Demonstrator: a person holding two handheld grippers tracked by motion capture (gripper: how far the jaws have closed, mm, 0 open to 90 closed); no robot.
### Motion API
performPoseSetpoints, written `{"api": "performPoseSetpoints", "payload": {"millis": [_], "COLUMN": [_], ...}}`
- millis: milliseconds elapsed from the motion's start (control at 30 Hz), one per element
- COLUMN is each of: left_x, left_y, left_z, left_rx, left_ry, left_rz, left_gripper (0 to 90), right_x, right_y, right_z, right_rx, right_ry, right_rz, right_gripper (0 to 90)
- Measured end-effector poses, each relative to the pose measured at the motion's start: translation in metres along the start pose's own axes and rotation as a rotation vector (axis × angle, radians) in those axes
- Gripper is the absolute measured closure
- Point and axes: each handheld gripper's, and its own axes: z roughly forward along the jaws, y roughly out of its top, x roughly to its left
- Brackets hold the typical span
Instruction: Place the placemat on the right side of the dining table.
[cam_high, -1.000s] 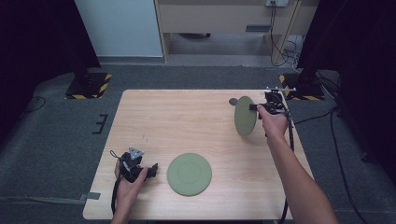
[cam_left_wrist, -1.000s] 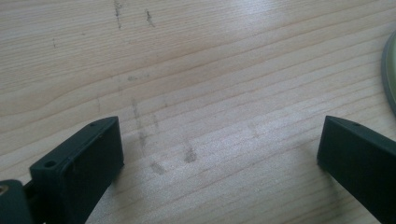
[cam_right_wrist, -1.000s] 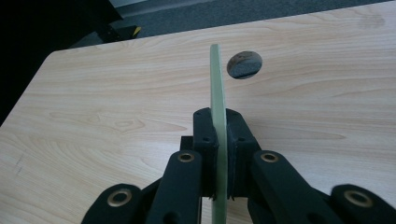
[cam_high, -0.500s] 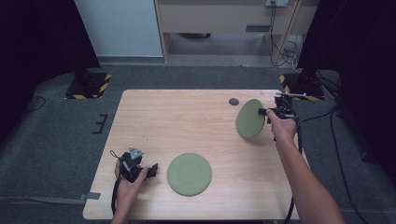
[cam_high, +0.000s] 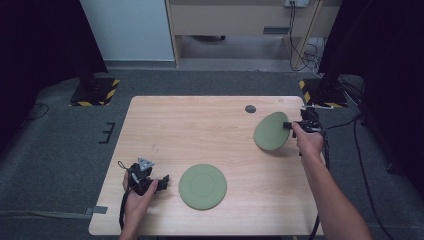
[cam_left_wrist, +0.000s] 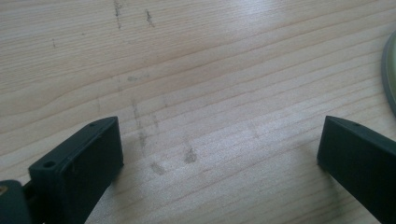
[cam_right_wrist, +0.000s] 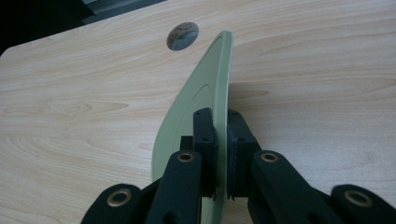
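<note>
My right gripper (cam_high: 289, 125) jaws are clamped on the rim of a flat round green plate (cam_high: 271, 131), tilted above the light wooden desk (cam_high: 200, 130); thin edge grip, could slip; left gripper (cam_high: 161, 183) jaws wide, empty.

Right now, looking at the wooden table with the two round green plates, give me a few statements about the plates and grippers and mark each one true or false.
1. The right gripper is clamped on the rim of a round green plate held on edge. True.
2. The left gripper holds the other round green plate. False: its jaws stand open over bare wood, with that plate lying flat beside it.
3. The two plates are stacked. False: they are well apart on the wooden table.
4. A small round grey hole shows in the tabletop beyond the held plate. True.
</note>
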Motion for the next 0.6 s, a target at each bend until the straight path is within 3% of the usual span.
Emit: {"api": "performPoseSetpoints", "payload": {"millis": [600], "left_x": [0.000], "left_y": [0.000], "left_z": [0.000], "left_rx": [0.000], "left_ry": [0.000], "left_rz": [0.000], "left_gripper": [0.0], "right_x": [-0.031], "right_y": [-0.010], "right_z": [0.013], "right_rx": [0.039], "right_ry": [-0.003], "right_rz": [0.054], "right_gripper": [85.4]}}
